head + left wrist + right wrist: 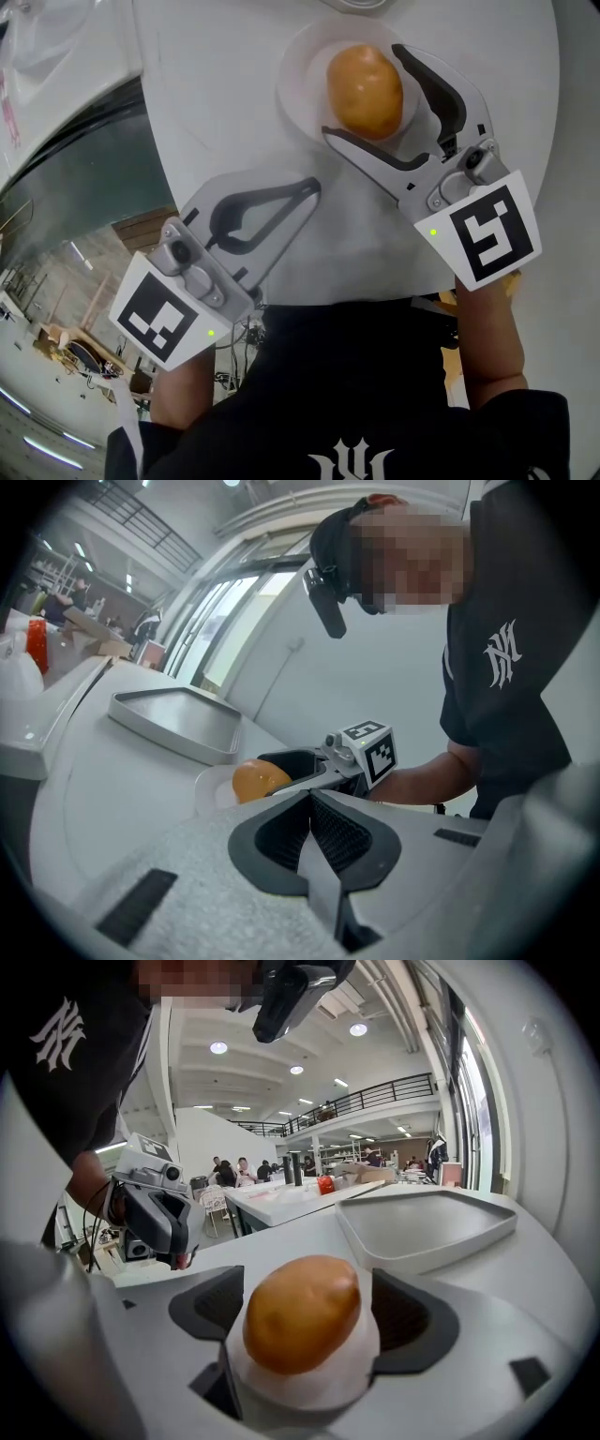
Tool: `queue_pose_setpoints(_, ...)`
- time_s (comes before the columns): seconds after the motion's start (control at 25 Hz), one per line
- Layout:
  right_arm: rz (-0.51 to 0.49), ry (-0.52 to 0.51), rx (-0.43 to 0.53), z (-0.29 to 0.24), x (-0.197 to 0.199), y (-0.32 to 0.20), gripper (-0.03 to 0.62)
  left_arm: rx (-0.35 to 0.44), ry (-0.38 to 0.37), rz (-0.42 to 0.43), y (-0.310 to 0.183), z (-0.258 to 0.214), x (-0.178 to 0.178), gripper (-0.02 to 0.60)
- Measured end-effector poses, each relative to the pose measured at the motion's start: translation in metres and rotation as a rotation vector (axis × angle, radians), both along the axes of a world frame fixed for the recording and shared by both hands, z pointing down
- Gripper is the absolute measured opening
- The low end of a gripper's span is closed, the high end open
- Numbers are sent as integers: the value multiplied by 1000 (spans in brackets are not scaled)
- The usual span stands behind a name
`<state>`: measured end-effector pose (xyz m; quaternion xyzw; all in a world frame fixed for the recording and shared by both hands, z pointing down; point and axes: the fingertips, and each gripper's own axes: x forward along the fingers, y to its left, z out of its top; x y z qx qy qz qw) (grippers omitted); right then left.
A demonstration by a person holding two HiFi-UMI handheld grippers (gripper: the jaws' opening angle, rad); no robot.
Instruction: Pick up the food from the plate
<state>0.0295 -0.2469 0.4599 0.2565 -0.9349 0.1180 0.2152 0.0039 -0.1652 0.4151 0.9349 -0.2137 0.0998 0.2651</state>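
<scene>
The food (302, 1324) is a smooth, rounded, egg-shaped item with a glossy golden-orange skin that browns toward the top, and it lies on a small white plate (298, 58) near the far edge of the round white table (225, 103), just in front of a shallow grey tray (427, 1225). The right gripper (364, 92) has its jaws wide apart, one dark pad on each side of the food, with a visible gap at both sides and nothing clamped. The left gripper (310, 190) hangs over bare table nearer the person, jaws pressed together and empty.
</scene>
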Motion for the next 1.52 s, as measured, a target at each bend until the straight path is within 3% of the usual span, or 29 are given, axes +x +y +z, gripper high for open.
queue_pose_setpoints(0.8, -37, 64, -9, 12, -2, 6, 377, 26, 11, -5, 6, -6, -3, 8)
queue_pose_setpoints(1.04, -63, 24, 40, -36, -5, 27, 377, 42, 18, -32, 27, -33, -7, 8)
queue_pose_setpoints(1.32, -73, -31, 210, -128, -16, 75, 377, 197, 13, -53, 77, -94, -23, 8)
queue_pose_setpoints(1.52, -33, -67, 322, -202, -15, 135, 377, 258, 28, -77, 137, -139, -39, 8)
